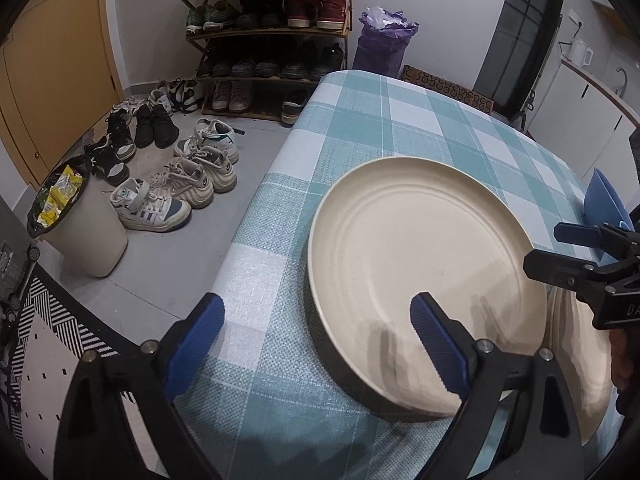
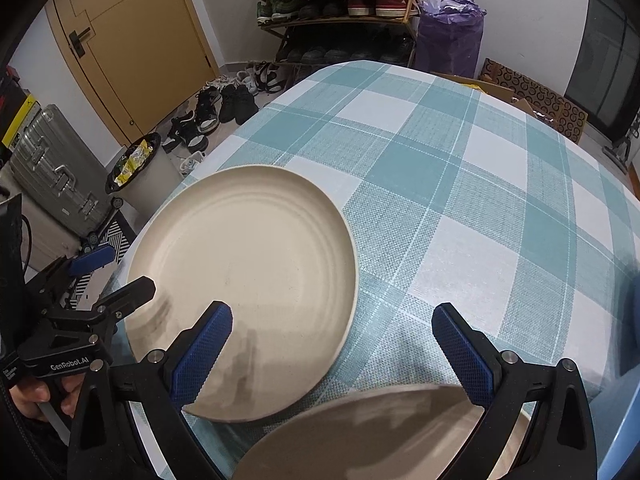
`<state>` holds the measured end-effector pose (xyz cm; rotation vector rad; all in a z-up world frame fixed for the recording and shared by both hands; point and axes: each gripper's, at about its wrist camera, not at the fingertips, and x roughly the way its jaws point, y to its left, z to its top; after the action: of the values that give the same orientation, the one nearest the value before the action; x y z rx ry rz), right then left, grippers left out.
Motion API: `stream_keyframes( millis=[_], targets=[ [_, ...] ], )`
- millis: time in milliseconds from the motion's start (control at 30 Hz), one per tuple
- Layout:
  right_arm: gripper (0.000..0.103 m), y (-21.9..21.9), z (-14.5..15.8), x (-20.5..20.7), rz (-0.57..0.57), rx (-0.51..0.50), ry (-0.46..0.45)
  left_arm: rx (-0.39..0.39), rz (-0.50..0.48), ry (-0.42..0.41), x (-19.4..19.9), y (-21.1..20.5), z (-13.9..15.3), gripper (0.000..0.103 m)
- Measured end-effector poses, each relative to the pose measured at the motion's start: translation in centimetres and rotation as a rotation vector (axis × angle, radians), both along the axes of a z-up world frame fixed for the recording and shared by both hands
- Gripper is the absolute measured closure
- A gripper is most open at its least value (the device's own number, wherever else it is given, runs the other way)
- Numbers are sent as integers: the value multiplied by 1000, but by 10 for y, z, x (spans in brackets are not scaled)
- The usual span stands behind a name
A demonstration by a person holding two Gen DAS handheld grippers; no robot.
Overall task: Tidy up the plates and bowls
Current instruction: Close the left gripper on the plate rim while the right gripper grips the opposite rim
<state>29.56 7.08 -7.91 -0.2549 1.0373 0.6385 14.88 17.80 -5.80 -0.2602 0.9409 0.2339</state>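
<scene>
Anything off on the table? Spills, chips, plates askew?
Nothing spilled or chipped. The big plate lies flat on the tablecloth, though close to its left edge. A second plate sits nearer, partly hidden.

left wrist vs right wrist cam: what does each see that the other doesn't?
Left wrist only: a blue dish at the table's right edge, sneakers close up on the floor, a white kettle.
Right wrist only: a silver suitcase, the door handle.
Both: the cream plate on the checked tablecloth, a second cream plate nearer, the shoe rack, the bin, and both open grippers, left gripper and right gripper.
</scene>
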Motion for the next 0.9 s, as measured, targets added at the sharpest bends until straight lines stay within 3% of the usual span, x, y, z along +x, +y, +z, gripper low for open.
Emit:
stream_keyframes(
  millis=[67,133,233,367,600,733,900],
  targets=[
    [1,3,-2,2,6,-10,-6,-2,-4,2,0,0,-1,13],
    [1,4,-4,3,9,-10,-2,-10,-10,11,1,0,-3,25],
    [5,6,-7,5,14,-10,5,-16,-8,29,3,1,-7,30],
    [21,8,-11,6,23,-22,15,-32,-7,38,4,1,-10,34],
    [22,10,-14,9,31,-21,26,-26,-18,43,5,0,-11,44],
    [30,11,-14,10,37,-19,23,-23,-17,42,5,1,-11,48],
    [53,11,-17,9,42,-21,43,-31,-16,37,3,2,-10,57]
  ],
)
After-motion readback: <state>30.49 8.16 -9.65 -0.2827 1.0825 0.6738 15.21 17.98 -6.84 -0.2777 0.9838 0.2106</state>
